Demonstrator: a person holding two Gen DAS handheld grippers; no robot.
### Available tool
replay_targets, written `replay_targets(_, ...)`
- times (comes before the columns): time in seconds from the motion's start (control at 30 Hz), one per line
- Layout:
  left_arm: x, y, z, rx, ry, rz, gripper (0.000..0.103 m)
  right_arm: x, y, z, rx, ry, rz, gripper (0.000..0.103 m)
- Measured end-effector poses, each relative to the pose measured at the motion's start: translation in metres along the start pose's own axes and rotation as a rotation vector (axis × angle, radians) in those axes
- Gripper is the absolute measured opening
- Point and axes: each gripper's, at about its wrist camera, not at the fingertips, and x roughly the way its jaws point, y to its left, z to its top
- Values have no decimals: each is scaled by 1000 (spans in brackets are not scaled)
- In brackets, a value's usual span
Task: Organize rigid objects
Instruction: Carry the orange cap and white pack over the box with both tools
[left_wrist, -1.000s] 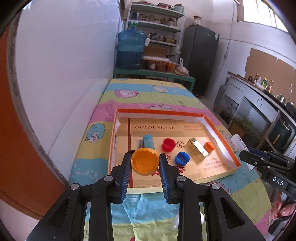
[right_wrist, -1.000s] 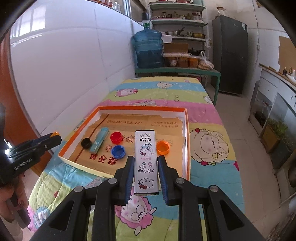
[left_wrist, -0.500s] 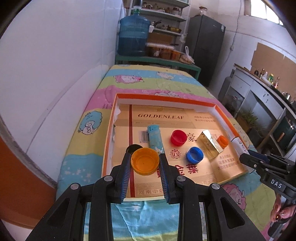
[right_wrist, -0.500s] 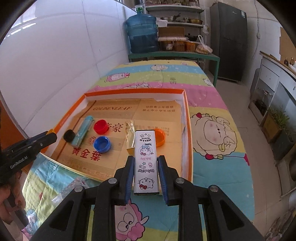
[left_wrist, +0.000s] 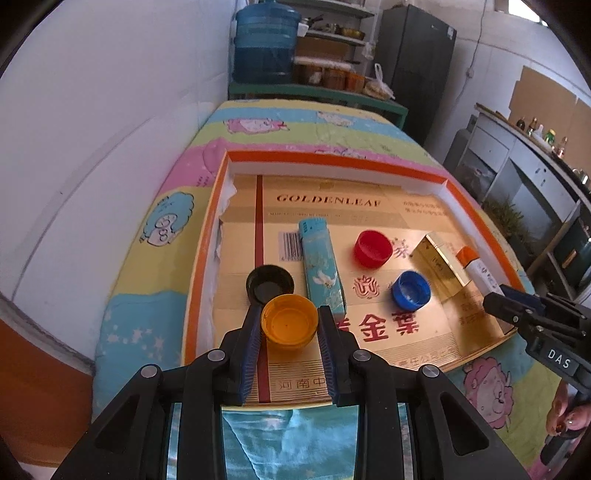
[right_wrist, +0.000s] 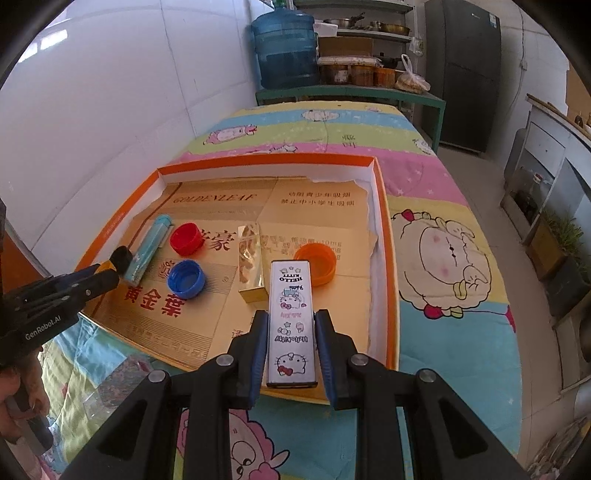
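Left gripper (left_wrist: 290, 325) clamps the yellow bottle cap (left_wrist: 290, 323) above the tray (left_wrist: 325, 160), near-left. Right gripper (right_wrist: 291, 339) clamps the Hello Kitty tin (right_wrist: 291, 321) lengthwise, near-right, ready for placement.

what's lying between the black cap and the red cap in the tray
The teal lighter lies lengthwise between the black cap and the red cap; the left wrist view shows this most clearly.
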Motion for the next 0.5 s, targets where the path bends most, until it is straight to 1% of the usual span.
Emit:
replay_targets(0.27, 5, -3, -2, 31, 3, 23, 31, 8, 1, 2, -2, 8, 11, 26)
replay_targets(0.37, 5, -5, -3, 38, -2, 30, 31, 10, 3, 1, -15, 6, -6, 26)
replay_targets(0.5, 5, -5, -3, 40, -7, 36, 31, 10, 4, 1, -14, 4, -3, 26)
